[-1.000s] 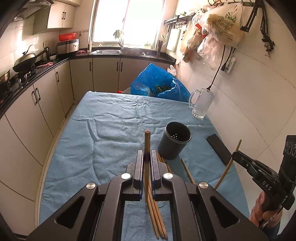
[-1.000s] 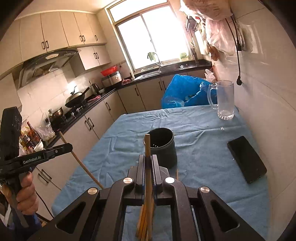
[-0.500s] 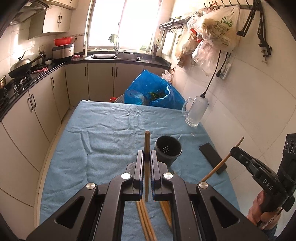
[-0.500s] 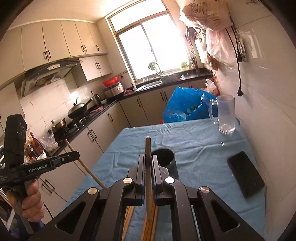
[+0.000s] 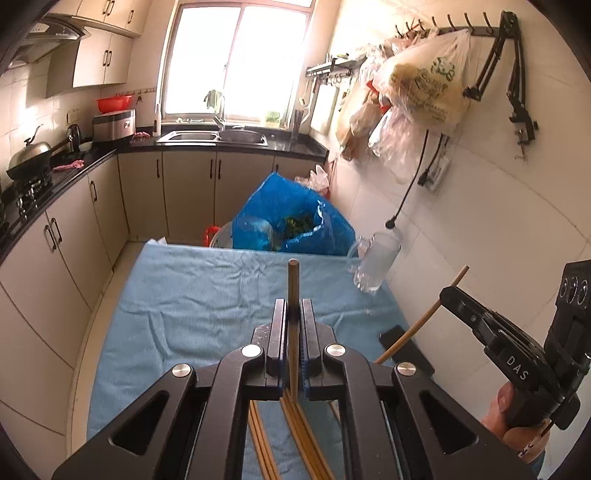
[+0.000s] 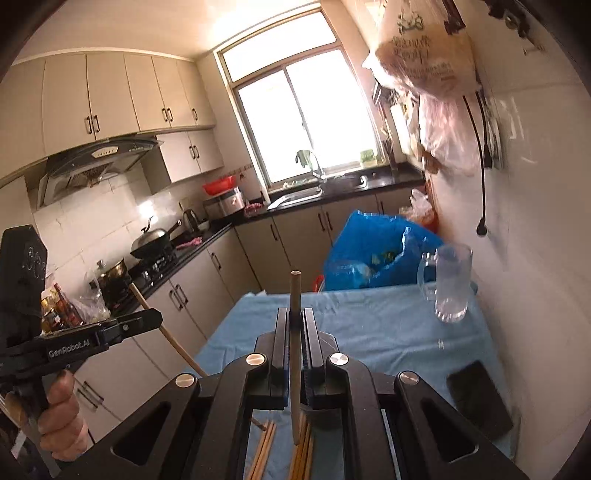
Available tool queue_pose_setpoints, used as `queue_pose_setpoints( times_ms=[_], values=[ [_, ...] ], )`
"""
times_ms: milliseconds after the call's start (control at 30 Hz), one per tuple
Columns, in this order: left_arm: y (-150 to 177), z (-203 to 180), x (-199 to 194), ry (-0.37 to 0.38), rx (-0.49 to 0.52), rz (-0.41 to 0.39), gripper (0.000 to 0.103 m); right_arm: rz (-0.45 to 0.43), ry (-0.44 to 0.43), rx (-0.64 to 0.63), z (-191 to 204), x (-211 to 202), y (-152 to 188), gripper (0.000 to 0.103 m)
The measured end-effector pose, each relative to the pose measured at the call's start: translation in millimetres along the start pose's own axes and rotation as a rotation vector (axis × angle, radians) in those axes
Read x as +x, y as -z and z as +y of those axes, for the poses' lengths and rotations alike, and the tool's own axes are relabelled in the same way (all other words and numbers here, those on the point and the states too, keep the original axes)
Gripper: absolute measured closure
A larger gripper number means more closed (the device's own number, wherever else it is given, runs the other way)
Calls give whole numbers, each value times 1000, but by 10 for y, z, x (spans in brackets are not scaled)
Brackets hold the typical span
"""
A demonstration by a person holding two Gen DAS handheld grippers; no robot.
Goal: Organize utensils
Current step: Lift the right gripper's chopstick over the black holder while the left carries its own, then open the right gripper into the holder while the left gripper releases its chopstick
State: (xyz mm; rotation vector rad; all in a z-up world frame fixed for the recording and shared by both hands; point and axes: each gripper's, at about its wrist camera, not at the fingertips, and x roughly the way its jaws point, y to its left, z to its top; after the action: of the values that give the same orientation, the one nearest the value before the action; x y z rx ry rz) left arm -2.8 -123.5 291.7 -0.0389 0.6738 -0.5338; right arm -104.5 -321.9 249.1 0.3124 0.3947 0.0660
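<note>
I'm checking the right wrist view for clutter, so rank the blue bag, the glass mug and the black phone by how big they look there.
1. blue bag
2. glass mug and black phone: they look alike, and the phone lies nearer the camera, so no ranking.

One wooden chopstick [image 5: 293, 295] upright, another [image 6: 295, 332] upright, loose chopsticks [image 5: 303, 443] on cloth

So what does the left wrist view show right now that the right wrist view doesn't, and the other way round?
Left wrist only: the right hand-held gripper seen from the side, shut on its chopstick, and the hook rail above the hanging bags.

Right wrist only: the left hand-held gripper seen from the side, with its chopstick, plus the range hood.

Both: a chopstick clamped upright in the near jaws, loose chopsticks on the blue cloth, the glass mug, blue bag, and black phone.
</note>
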Motion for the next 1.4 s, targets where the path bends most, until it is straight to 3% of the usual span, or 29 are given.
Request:
queue_pose_setpoints(
  times_ms=[133,367,833,967,1000,1033,1067,1267,1400],
  values=[
    [-173,-24,102,9,-16,-5,97,-31,14,-5,-4,69,-204,97],
    [-345,-9,541,24,-52,29,97,-5,34,11,-119,444,-338,97],
    [-106,169,1414,2,-72,189,97,190,48,51,-389,1332,24,96],
    [-63,205,1441,3,-60,181,92,210,64,64,-452,1427,87,94],
    [-56,214,1430,9,-61,180,87,209,67,63,-459,1423,93,89],
    [-57,225,1410,13,-65,178,74,203,66,61,-454,1402,97,83],
    [-46,238,1355,17,-71,166,67,195,67,63,-457,1368,102,81],
    [91,331,1022,28,-74,135,67,131,60,82,-463,945,157,80],
    [382,479,794,9,-82,140,67,160,6,110,-445,691,442,79]
  ],
)
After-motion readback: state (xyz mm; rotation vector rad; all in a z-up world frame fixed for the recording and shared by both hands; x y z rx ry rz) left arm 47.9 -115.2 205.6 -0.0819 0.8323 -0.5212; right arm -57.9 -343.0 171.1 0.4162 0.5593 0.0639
